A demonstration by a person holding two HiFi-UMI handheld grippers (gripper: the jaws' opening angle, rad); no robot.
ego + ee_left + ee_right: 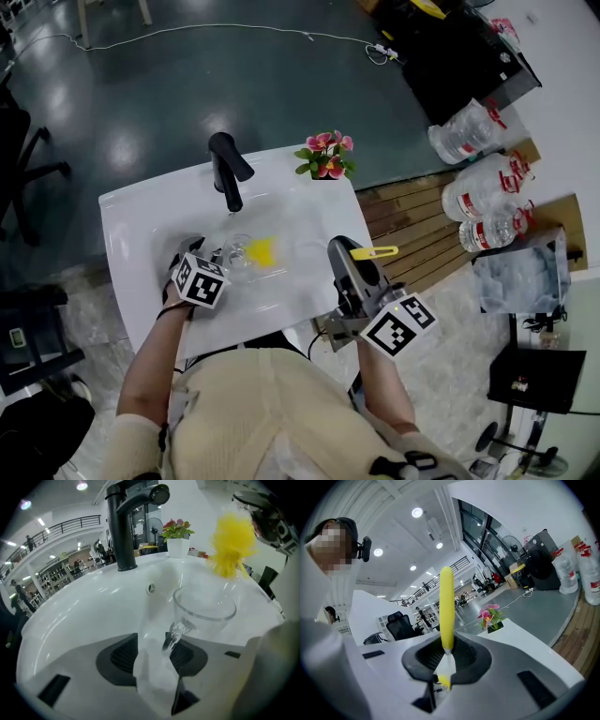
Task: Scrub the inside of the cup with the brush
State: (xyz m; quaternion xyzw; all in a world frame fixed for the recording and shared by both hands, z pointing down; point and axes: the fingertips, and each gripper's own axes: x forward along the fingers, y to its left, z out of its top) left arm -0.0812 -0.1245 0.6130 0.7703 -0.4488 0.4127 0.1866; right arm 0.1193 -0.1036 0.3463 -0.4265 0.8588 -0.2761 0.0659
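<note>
My left gripper has its jaws apart. The thin stem of the glass cup sits loose between them. The cup is down in the white sink, its open end pointing away from this gripper. My right gripper squeezes the yellow brush. The brush's fluffy end hangs just past the cup.

Leaving open room across the basin on its right and front. Crowding its middle with the cup and the brush bristles just beside it. Blocking the back edge with the black faucet, and the back right corner of the bench with the flower pot. Keeping the left rim bare.
</note>
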